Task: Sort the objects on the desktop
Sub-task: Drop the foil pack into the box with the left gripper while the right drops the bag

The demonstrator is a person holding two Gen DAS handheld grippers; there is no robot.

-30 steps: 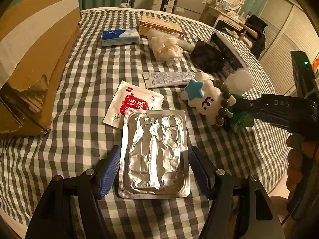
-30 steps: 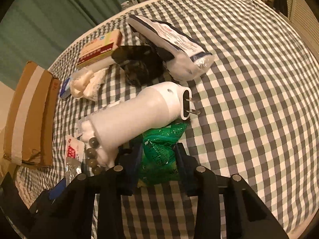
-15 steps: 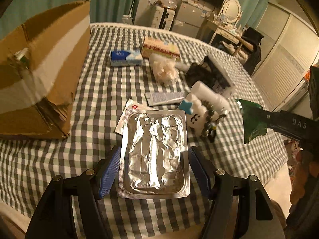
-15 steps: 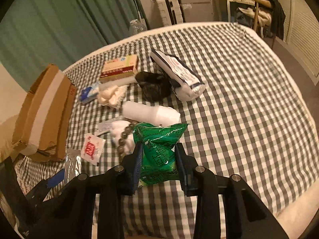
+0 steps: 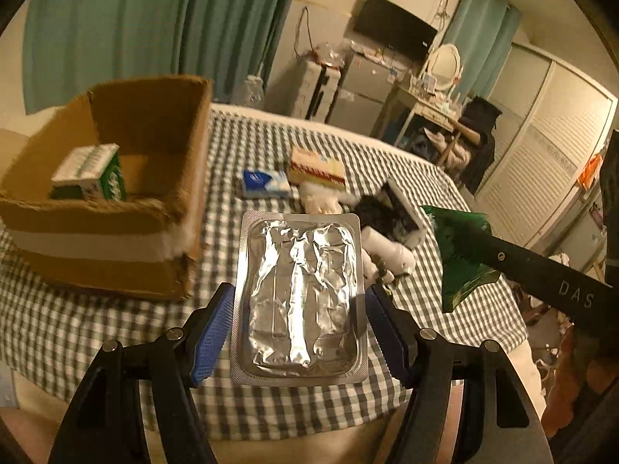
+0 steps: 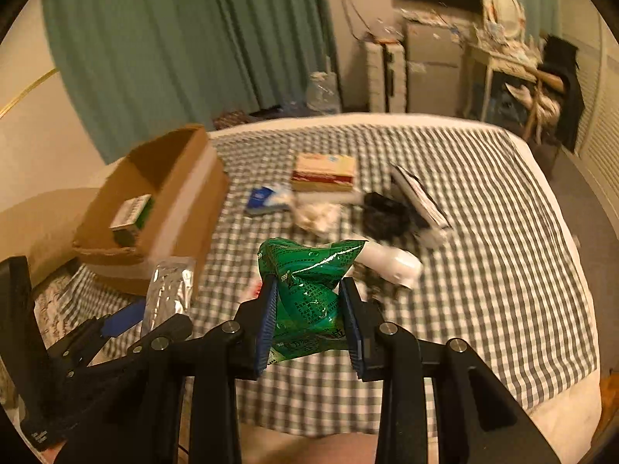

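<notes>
Above a bed (image 5: 116, 332) covered in a grey-and-white checked sheet, the left hand-held gripper (image 5: 300, 332) is clamped on a silver foil blister pack (image 5: 300, 294), its blue pads (image 5: 212, 336) pressing the pack's two long edges, and the pack is held clear of the sheet. The right hand-held gripper (image 6: 309, 324) is clamped on a crumpled green packet (image 6: 309, 290), which sticks up between its blue pads and is likewise off the bed; in the left wrist view this packet (image 5: 460, 251) shows at the right, at the tip of a black finger.

To the left on the bed stands an open cardboard box (image 5: 154, 228) with a band of white tape round its side. Inside it lies a small green-and-white carton (image 5: 91, 174).

Farther back on the sheet lie a blue-and-white tissue pack (image 5: 265, 183) and, just beside it, a yellow-and-red flat box (image 5: 317, 166). Near these are a crumpled white bundle (image 6: 317, 214), a black object (image 6: 385, 212), and a white pouch with dark print (image 6: 419, 197). A white cylinder (image 6: 392, 265) lies just behind the green packet in the right wrist view. Green curtains (image 6: 174, 50) hang behind the bed.
</notes>
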